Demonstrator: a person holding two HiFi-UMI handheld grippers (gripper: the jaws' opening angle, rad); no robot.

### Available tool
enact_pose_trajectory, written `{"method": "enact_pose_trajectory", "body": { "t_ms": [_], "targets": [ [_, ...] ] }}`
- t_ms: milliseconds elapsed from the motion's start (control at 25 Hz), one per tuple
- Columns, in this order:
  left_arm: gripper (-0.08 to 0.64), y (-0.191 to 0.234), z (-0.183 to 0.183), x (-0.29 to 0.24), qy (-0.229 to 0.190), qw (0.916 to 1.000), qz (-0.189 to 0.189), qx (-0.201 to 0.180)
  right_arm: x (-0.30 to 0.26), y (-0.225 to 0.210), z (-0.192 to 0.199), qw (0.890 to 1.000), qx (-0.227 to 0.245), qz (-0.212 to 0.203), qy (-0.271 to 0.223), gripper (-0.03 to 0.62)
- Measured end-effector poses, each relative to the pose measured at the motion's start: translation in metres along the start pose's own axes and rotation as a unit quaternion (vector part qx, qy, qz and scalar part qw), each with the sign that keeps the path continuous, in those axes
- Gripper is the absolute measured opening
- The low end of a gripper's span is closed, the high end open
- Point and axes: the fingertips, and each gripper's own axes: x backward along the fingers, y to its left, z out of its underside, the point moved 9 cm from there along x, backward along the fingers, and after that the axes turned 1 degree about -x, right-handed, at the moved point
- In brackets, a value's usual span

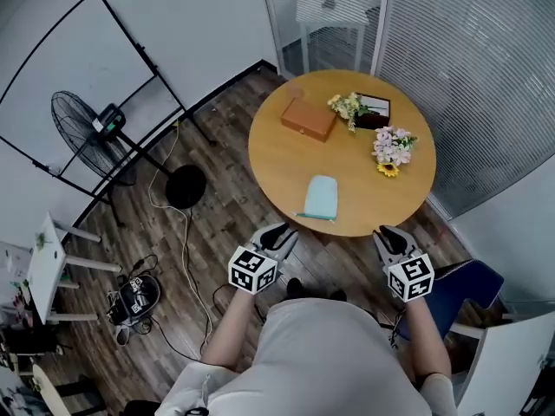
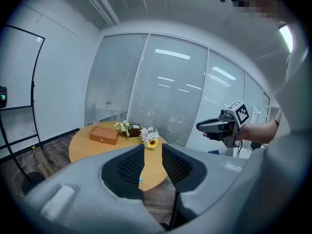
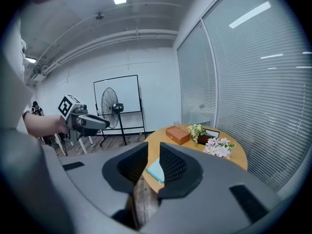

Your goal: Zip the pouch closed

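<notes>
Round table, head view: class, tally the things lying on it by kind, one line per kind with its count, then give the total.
Mint pouch: 1
Brown wooden box: 1
Dark box: 1
Flower bunches: 2, one yellow-white, one pink with a sunflower
Total: 5

round table (image 1: 277, 167); pouch (image 1: 321, 196), box (image 1: 309, 118), flowers (image 1: 392, 148) on it

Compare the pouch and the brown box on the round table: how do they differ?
The pouch is pale mint; the box is orange-brown. The pouch looks flat and soft with rounded corners; the box is blocky with straight edges. The pouch lies at the near edge of the table; the box sits farther back, beside flowers. Both rest on the tabletop.
</notes>
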Motion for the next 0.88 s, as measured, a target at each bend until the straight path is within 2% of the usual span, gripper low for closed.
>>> {"method": "enact_pose_trajectory", "body": {
  "t_ms": [400,880],
  "targets": [
    [0.028,-0.018,-0.008,0.021,-0.020,0.9996,-0.022,0.000,0.023,0.004,-0.014,0.999,0.018,0.005,-0.028,0.005],
    [0.018,-0.009,-0.026,0.015,-0.028,0.9993,-0.016,-0.019,0.019,0.001,-0.025,0.998,0.007,0.013,-0.063,0.002]
  ]
}}
